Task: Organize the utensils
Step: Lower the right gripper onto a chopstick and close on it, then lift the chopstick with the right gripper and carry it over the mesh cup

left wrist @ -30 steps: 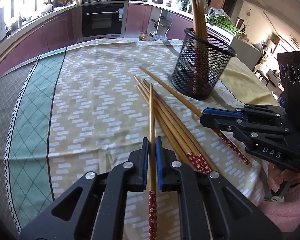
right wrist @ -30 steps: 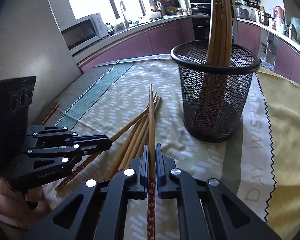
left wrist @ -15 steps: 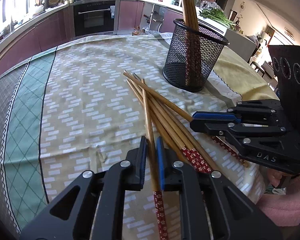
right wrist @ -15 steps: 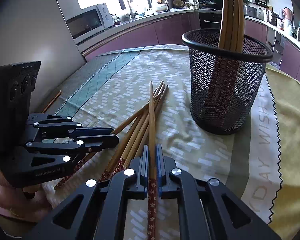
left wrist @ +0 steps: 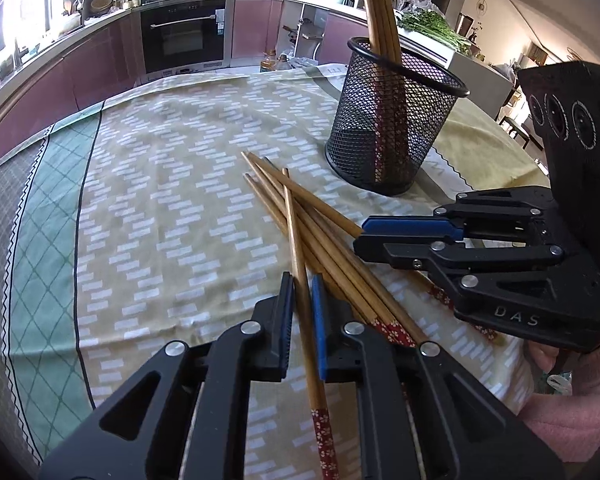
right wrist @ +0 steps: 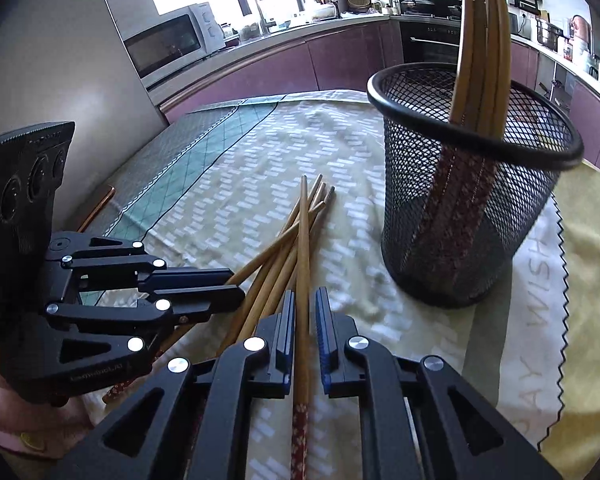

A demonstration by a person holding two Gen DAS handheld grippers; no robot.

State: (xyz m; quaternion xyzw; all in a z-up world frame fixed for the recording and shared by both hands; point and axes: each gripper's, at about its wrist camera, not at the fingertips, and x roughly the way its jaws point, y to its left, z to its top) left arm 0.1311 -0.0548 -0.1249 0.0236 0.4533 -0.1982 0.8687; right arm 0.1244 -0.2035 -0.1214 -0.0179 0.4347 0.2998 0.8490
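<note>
Right wrist view: my right gripper (right wrist: 302, 320) pinches a red-handled bamboo chopstick (right wrist: 303, 248) running straight ahead; the black mesh holder (right wrist: 452, 240) stands ahead-right, nearer this hand. My left gripper (left wrist: 300, 304) pinches another.

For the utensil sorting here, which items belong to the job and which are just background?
Job:
left gripper, shut on a chopstick
right gripper, shut on another chopstick
loose chopsticks
mesh holder, some chopsticks inside

Background:
tablecloth
microwave
oven
greens
</note>
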